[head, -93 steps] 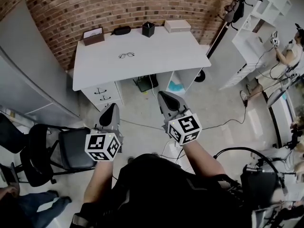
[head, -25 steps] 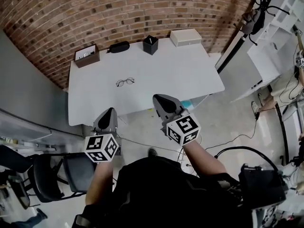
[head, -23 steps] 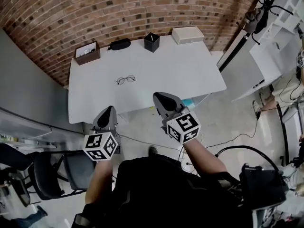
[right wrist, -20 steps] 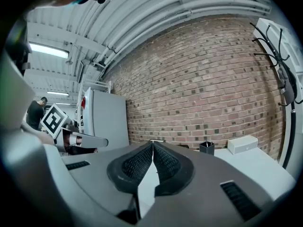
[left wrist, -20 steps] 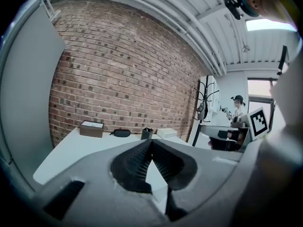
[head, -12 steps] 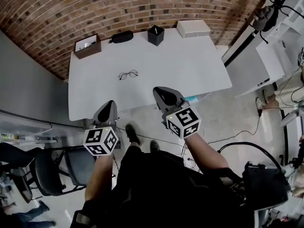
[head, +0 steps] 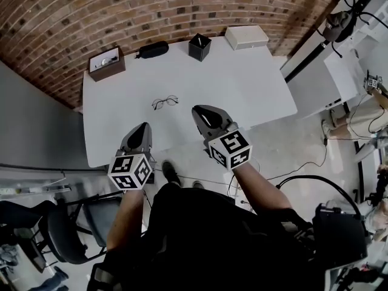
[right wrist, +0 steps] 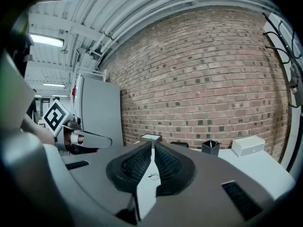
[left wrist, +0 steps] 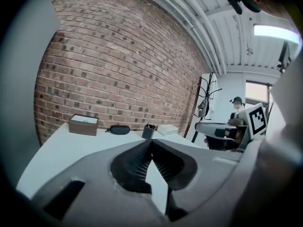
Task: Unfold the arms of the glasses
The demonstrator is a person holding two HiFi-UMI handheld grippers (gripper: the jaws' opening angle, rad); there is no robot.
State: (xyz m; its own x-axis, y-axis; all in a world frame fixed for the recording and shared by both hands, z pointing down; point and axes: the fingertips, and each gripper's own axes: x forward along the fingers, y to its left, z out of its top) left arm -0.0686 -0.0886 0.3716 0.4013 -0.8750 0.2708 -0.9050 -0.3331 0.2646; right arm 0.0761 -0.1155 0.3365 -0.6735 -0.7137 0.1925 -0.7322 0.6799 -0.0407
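Observation:
Thin dark-framed glasses (head: pixel 165 102) lie near the middle of the white table (head: pixel 242 90); whether their arms are folded is too small to tell. My left gripper (head: pixel 143 127) hovers over the table's front edge, short of the glasses and a little left of them, jaws shut and empty. Its own view shows the left gripper (left wrist: pixel 150 140) with its tips touching. My right gripper (head: pixel 196 110) reaches over the table just right of the glasses, also shut and empty. In the right gripper view, the glasses (right wrist: pixel 154 176) show through the thin slit below the right gripper (right wrist: pixel 152 144).
Along the brick wall at the table's back stand a brown box (head: pixel 107 63), a black glasses case (head: pixel 153 49), a black pen cup (head: pixel 199 46) and a white box (head: pixel 246 36). A black chair (head: pixel 66 226) is at my left. White shelving (head: pixel 339 71) stands to the right.
I have stepped up to the table. Both grippers moved forward and a little down, from short of the front edge to over it. Both stayed shut.

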